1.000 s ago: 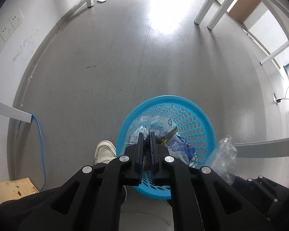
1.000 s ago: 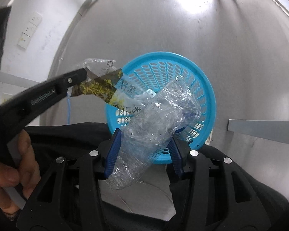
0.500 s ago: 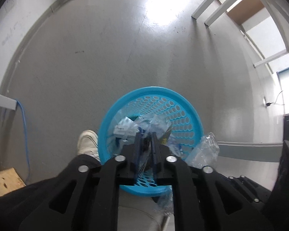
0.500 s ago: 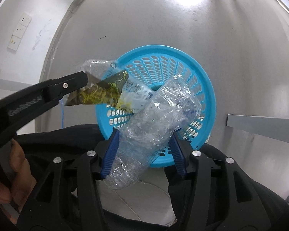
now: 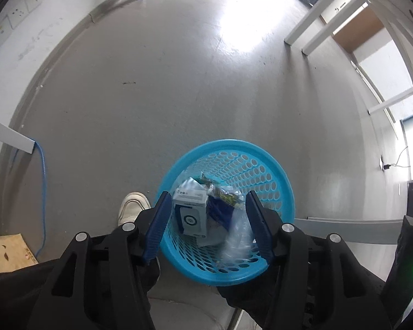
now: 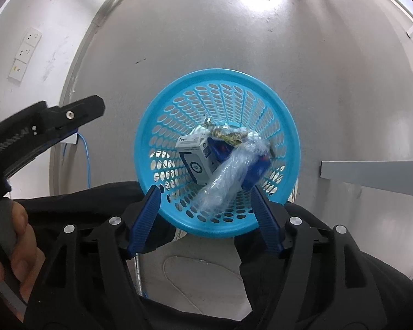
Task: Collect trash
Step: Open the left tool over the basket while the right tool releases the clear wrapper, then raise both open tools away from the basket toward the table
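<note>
- Blue plastic basket (image 6: 285, 134) with a perforated wall stands on the grey floor (image 5: 179, 96), right under both tools.
- Left tool (image 5: 208, 225) hangs over the near part of the basket; its jaws have just been opening and now stand well apart, with nothing clamped between the blue pads (image 5: 158, 225).
- Right tool (image 6: 206, 213) points down at the basket's near rim; its jaws have just been opening too, and the pads touch nothing.
- Crumpled clear plastic bottle (image 6: 228, 173) lies free inside the basket, slanting from near-left to far-right, its outline blurred.
- White carton (image 6: 195, 159) with a round blue mark sits in the basket, left of the bottle and touching it.
- Yellow-green printed wrapper (image 6: 230, 134) lies at the far side of the pile, beside blue packaging (image 5: 220, 211).
- White shoe (image 5: 132, 206) rests on the floor just left of the basket.
- Bare hand (image 6: 16, 236) grips the left tool's handle at the left edge of the right wrist view.
</note>
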`<act>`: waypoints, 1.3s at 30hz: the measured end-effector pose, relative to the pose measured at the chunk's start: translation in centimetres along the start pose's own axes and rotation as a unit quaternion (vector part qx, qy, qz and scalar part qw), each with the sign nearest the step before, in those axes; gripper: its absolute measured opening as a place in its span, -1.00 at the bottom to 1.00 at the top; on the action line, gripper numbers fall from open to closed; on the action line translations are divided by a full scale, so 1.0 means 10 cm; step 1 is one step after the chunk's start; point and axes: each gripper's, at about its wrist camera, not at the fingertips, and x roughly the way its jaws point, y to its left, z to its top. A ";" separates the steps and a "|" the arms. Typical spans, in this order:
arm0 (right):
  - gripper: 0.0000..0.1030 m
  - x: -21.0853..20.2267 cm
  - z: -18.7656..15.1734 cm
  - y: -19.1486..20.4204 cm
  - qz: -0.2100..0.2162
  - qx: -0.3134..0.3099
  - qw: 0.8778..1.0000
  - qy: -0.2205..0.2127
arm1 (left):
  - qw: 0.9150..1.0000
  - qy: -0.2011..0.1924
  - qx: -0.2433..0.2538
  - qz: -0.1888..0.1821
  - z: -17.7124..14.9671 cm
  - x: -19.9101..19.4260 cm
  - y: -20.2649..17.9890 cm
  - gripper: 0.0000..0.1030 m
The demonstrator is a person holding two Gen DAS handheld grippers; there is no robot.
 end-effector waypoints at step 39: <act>0.80 -2.31 -1.53 0.09 -0.012 -0.093 0.959 -0.267 | 0.949 -0.253 0.188 -0.016 -1.35 -2.32 0.10 0.76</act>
